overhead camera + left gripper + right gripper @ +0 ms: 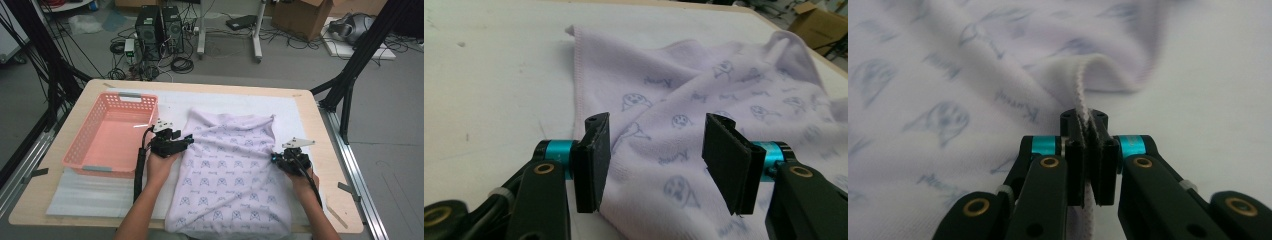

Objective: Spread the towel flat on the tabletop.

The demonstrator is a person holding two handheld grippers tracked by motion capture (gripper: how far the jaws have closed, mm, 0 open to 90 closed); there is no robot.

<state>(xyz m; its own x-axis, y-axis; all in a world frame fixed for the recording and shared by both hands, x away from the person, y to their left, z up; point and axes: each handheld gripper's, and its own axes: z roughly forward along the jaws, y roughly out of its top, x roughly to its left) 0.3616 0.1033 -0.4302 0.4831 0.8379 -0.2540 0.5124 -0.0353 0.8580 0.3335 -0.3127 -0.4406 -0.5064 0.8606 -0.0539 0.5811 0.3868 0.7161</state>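
Note:
A pale lilac towel [230, 170] with small blue prints lies spread over the white mat, its near end hanging over the table's front edge. My left gripper [188, 140] sits at the towel's left edge. In the left gripper view this gripper [656, 150] is open, its pads straddling the towel [724, 85] border without pressing it. My right gripper [275, 157] is at the towel's right edge. In the right gripper view that gripper [1090, 131] is shut on a raised fold of the towel [948, 75] hem, which runs up between the pads.
A pink plastic basket [81, 134] stands empty at the left of the table, just beside my left hand. A white mat [300, 107] covers the wooden tabletop [330, 165]. Computers, cables and boxes lie on the floor beyond the far edge.

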